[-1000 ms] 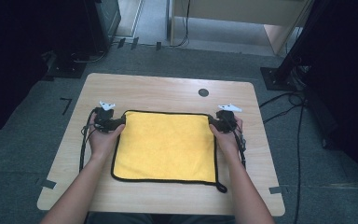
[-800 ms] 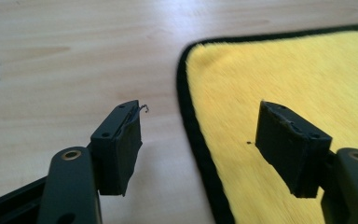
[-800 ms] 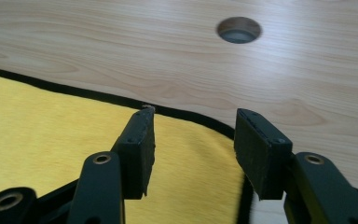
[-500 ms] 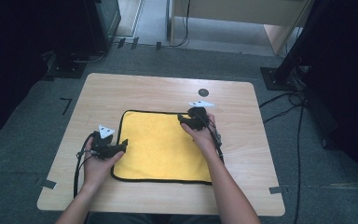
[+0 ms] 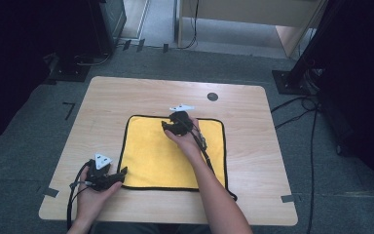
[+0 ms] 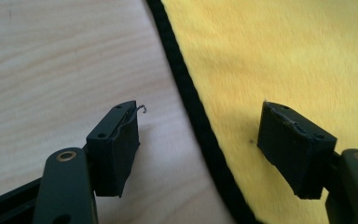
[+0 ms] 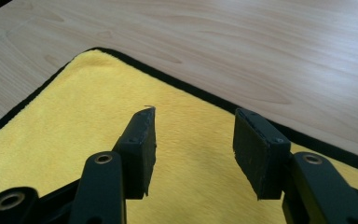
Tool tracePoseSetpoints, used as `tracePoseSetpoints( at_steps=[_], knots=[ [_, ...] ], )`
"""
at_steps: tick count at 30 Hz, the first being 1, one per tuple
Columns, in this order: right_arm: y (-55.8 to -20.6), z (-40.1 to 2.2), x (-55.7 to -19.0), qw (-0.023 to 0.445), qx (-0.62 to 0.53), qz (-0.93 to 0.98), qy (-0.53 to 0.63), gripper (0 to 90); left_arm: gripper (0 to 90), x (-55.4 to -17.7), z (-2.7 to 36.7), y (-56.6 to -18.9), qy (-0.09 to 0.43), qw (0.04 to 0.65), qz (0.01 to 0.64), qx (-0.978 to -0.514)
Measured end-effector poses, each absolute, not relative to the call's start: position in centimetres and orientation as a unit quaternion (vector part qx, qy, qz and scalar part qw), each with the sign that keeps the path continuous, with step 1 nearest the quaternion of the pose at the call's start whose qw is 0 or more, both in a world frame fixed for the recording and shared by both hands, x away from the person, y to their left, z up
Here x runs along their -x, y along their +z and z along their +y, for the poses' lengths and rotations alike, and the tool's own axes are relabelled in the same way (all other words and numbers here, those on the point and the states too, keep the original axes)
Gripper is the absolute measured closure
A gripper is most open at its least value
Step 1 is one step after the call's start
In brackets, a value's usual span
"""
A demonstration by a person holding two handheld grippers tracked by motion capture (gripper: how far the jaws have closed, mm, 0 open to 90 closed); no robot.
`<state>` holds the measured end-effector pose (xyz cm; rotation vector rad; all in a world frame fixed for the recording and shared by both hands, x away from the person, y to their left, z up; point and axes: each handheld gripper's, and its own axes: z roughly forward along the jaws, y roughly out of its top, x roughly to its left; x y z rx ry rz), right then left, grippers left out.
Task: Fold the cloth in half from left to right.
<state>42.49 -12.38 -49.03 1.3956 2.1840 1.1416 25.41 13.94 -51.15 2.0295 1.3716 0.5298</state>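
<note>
A yellow cloth (image 5: pixel 160 156) with a black hem lies flat on the wooden table (image 5: pixel 126 97). My left gripper (image 5: pixel 122 171) is low at the cloth's near left corner. In the left gripper view its jaws (image 6: pixel 200 114) stand open astride the black hem (image 6: pixel 186 93), having just opened wider, with one pad over wood and one over the cloth (image 6: pixel 284 56). My right gripper (image 5: pixel 165 126) hovers over the cloth near the middle of its far edge. It is open (image 7: pixel 196 116), with nothing pinched and yellow cloth (image 7: pixel 74 121) below.
A small dark round spot (image 5: pixel 213 96) marks the table beyond the cloth. The right gripper's cable (image 5: pixel 209 161) trails across the cloth toward its near right corner. Bare wood surrounds the cloth. Black stands and cables (image 5: pixel 302 105) sit on the floor to the right.
The left gripper moved from the cloth's far left corner to its near left corner. The right gripper slid left from the far right corner to the middle of the far edge. The cloth stayed flat.
</note>
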Motion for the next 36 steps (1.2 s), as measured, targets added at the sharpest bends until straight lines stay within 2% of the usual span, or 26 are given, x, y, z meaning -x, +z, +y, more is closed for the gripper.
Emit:
tracePoseSetpoints(
  at_steps=[4,16,17,20,22,23,24,27,28,30,32,36],
  knots=[
    [-49.7,-9.5,-42.7,0.145,-0.467,0.78,0.391,49.2,30.0,-24.0,14.2,-51.3,0.204,0.314,0.509,-0.775],
    [-50.4,-4.5,-44.0,0.131,-0.455,0.789,0.392,44.4,31.0,-22.7,14.1,-51.2,0.205,0.312,0.506,-0.778],
    [-50.7,-3.8,-44.2,0.131,-0.458,0.787,0.393,40.6,33.2,-22.7,14.1,-51.2,0.204,0.314,0.505,-0.777],
    [-51.2,-3.2,-44.5,0.138,-0.463,0.789,0.38,38.3,36.3,-22.4,13.9,-51.2,0.207,0.314,0.505,-0.777],
    [-51.4,-2.3,-44.6,0.173,-0.448,0.801,0.358,43.0,39.2,-22.3,13.7,-51.2,0.207,0.314,0.501,-0.779],
    [-51.4,-2.1,-44.6,0.181,-0.444,0.804,0.353,46.4,44.0,-22.1,13.7,-51.2,0.199,0.322,0.488,-0.786],
    [-51.4,-2.0,-44.5,0.181,-0.443,0.803,0.355,52.3,49.1,-22.1,13.7,-51.2,0.197,0.326,0.481,-0.79],
    [-51.2,-2.2,-44.4,0.182,-0.451,0.801,0.35,81.2,65.8,-22.0,13.4,-51.1,0.189,0.331,0.462,-0.801],
    [-51.0,-2.1,-44.4,0.179,-0.452,0.803,0.345,85.6,72.8,-22.0,13.4,-51.1,0.189,0.331,0.462,-0.801],
    [-51.0,-2.1,-44.4,0.181,-0.451,0.804,0.342,86.8,83.1,-21.9,13.0,-51.0,0.184,0.33,0.456,-0.806],
    [-50.8,-2.3,-44.2,0.179,-0.431,0.812,0.351,87.0,84.9,-21.7,12.6,-50.9,0.194,0.323,0.448,-0.811],
    [-49.7,-3.5,-44.1,0.165,-0.434,0.798,0.384,86.9,85.6,-21.2,11.8,-49.4,0.198,0.35,0.431,-0.808]
  ],
)
